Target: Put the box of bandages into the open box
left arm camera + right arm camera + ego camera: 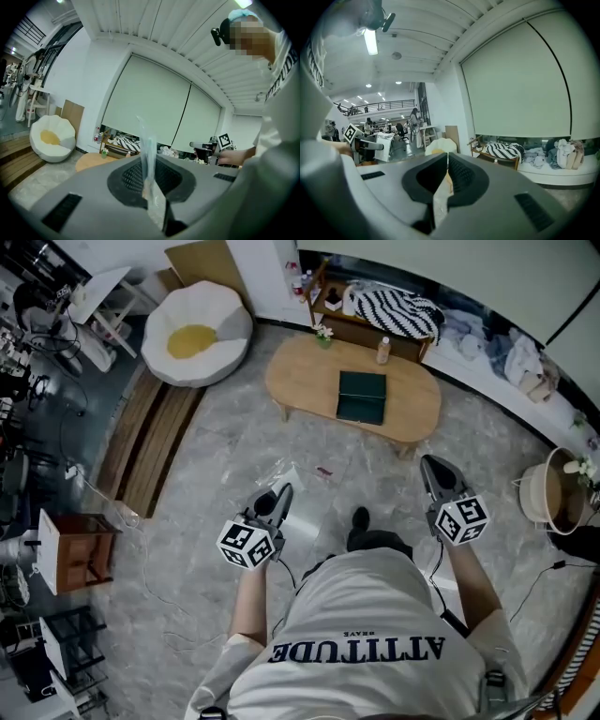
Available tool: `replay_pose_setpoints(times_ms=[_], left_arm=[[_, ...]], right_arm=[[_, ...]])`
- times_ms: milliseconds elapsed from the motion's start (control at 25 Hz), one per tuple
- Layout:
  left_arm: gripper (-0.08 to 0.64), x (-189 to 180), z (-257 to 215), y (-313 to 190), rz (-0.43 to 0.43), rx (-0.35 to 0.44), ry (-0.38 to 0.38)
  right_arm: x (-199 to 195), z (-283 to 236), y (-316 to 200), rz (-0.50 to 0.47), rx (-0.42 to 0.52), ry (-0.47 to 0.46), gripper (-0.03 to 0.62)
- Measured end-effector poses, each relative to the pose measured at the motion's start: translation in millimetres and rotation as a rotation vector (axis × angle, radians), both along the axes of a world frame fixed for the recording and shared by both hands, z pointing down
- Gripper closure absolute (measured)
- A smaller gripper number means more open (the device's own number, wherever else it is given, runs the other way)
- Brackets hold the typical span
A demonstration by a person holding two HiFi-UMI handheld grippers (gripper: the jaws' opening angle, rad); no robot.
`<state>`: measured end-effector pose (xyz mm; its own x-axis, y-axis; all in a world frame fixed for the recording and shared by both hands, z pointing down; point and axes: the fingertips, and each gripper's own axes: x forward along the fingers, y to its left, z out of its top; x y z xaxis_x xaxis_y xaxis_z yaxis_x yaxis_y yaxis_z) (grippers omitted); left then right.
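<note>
Clear plastic film [149, 140] sits edge-on in the left gripper [281, 495], whose jaws are nearly together, pinching it. It's too see-through to say what it is. Right gripper [431, 467] has its jaws closed up with nothing in them. A dark green flat box [362, 397] lies on the oval wooden table [300, 381], well apart from both grippers. I can't tell if it's open, or whether it's the bandage one.

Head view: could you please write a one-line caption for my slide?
Person faces a wooden coffee table bearing a dark green box, left gripper pinching a clear plastic sheet, right gripper empty.
</note>
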<state>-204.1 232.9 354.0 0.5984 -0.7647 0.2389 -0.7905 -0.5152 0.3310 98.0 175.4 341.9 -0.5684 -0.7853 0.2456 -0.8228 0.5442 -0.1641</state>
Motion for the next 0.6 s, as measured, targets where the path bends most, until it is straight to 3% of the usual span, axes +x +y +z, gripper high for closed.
replay_pose_setpoints(times_ms=[600], left_arm=[[0.520,40,2,-98,-0.048,-0.036,-0.034]], right_arm=[[52,33,-101,0.001,-0.102,-0.009,0.571]])
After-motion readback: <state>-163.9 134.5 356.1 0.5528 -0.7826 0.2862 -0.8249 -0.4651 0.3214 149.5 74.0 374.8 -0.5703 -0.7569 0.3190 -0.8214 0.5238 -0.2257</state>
